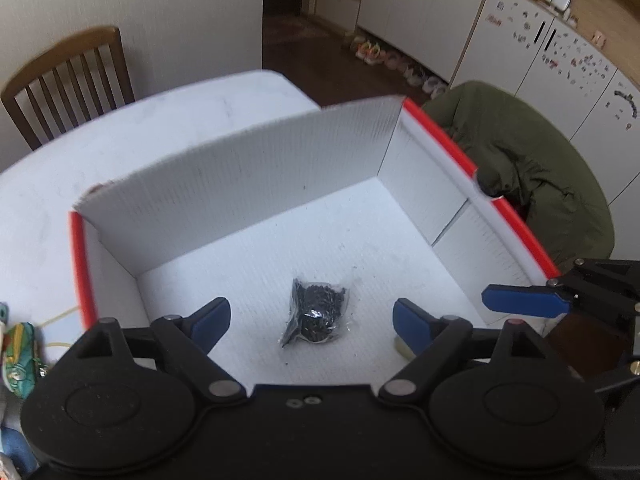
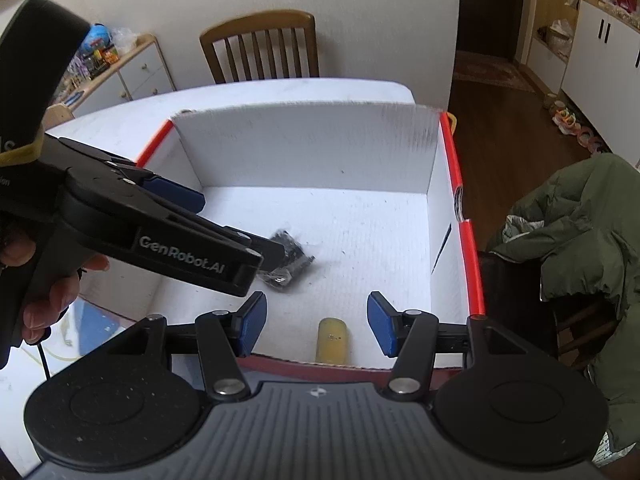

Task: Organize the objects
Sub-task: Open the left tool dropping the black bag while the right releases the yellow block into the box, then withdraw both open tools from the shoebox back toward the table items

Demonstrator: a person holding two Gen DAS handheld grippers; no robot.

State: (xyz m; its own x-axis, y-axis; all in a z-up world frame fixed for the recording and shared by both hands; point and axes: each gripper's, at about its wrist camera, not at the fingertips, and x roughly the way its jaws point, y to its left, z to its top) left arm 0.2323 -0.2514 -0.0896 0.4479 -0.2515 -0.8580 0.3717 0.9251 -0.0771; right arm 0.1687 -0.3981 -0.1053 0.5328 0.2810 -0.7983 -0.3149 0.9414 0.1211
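Observation:
A white corrugated box (image 1: pixel 240 184) with red edges stands on the white table (image 1: pixel 160 120). On its floor lies a small clear bag of black bits (image 1: pixel 316 314), also seen in the right wrist view (image 2: pixel 290 264). My left gripper (image 1: pixel 312 320) hovers open above the bag, which shows between its blue pads. A yellow cylinder (image 2: pixel 332 340) lies on the box floor against the near wall. My right gripper (image 2: pixel 316 324) is open over it and holds nothing. One of its blue fingers (image 1: pixel 524 300) reaches over the box's right rim.
A wooden chair (image 2: pixel 260 44) stands behind the table. A green jacket (image 2: pixel 580 232) hangs over a seat right of the box. A colourful small object (image 1: pixel 20 344) lies on the table left of the box. A person's hand (image 2: pixel 44 296) holds the left gripper.

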